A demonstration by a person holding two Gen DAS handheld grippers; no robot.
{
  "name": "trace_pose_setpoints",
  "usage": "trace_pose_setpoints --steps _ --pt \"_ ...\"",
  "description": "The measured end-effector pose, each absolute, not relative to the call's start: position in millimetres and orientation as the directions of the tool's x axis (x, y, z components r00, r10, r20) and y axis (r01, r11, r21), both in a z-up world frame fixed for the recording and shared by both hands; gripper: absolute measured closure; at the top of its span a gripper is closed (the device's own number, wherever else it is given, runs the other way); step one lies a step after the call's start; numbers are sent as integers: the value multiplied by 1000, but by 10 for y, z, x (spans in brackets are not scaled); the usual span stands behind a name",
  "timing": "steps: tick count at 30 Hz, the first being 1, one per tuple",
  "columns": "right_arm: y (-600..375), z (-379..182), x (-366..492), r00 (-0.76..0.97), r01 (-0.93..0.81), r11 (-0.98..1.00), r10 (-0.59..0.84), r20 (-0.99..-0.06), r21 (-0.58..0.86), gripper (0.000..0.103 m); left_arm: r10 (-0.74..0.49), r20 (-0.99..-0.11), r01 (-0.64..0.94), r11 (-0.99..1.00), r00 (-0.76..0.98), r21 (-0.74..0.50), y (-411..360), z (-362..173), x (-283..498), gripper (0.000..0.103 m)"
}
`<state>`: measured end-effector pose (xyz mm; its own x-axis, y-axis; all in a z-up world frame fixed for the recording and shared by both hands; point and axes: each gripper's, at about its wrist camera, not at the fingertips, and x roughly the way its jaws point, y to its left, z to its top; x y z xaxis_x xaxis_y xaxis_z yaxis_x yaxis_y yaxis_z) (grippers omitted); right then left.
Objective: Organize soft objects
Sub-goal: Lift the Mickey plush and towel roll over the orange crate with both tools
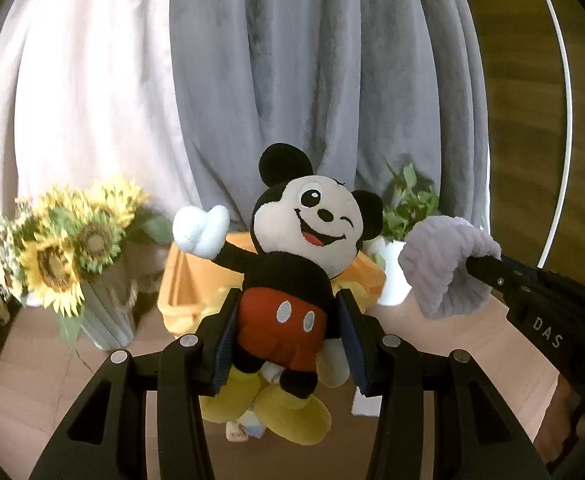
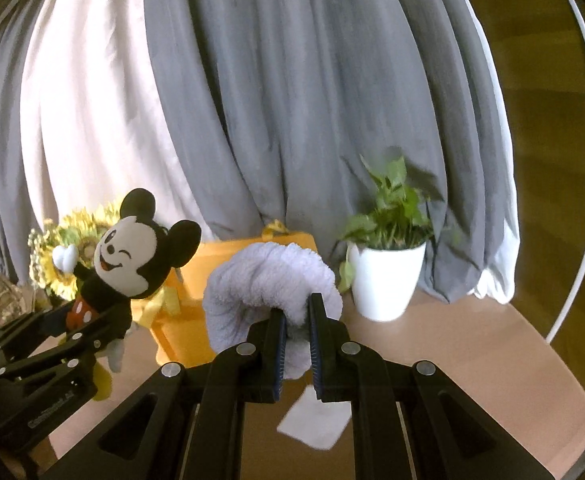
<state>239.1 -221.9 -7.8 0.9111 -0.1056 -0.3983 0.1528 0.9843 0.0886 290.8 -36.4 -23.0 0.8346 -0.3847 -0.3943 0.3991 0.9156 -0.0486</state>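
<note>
My left gripper (image 1: 288, 320) is shut on a Mickey Mouse plush (image 1: 292, 264), gripped at its red shorts and held above the table; it also shows in the right wrist view (image 2: 128, 256). My right gripper (image 2: 297, 320) is shut on a lilac fluffy towel (image 2: 268, 280), held above the table; the towel also shows in the left wrist view (image 1: 444, 264). An orange fabric storage box (image 1: 196, 276) stands open behind both, also in the right wrist view (image 2: 212, 264).
A vase of sunflowers (image 1: 68, 248) stands at the left. A potted green plant in a white pot (image 2: 386, 276) stands at the right. A white folded cloth (image 2: 312, 420) lies on the wooden table (image 2: 472, 360). Grey and white curtains (image 2: 292, 100) hang behind.
</note>
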Motion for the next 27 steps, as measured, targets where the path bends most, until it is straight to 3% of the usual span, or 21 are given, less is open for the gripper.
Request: trace_pose_setpoints --steps 13,27 --pt "-2179 94 2718 940 118 988 -79 -332 99 91 -353 -351 374 927 867 -9 -334 -61 3199 57" --pt "-2149 80 3306 940 64 992 -24 -341 106 91 -324 -358 360 932 876 37 -299 -111 3689 57"
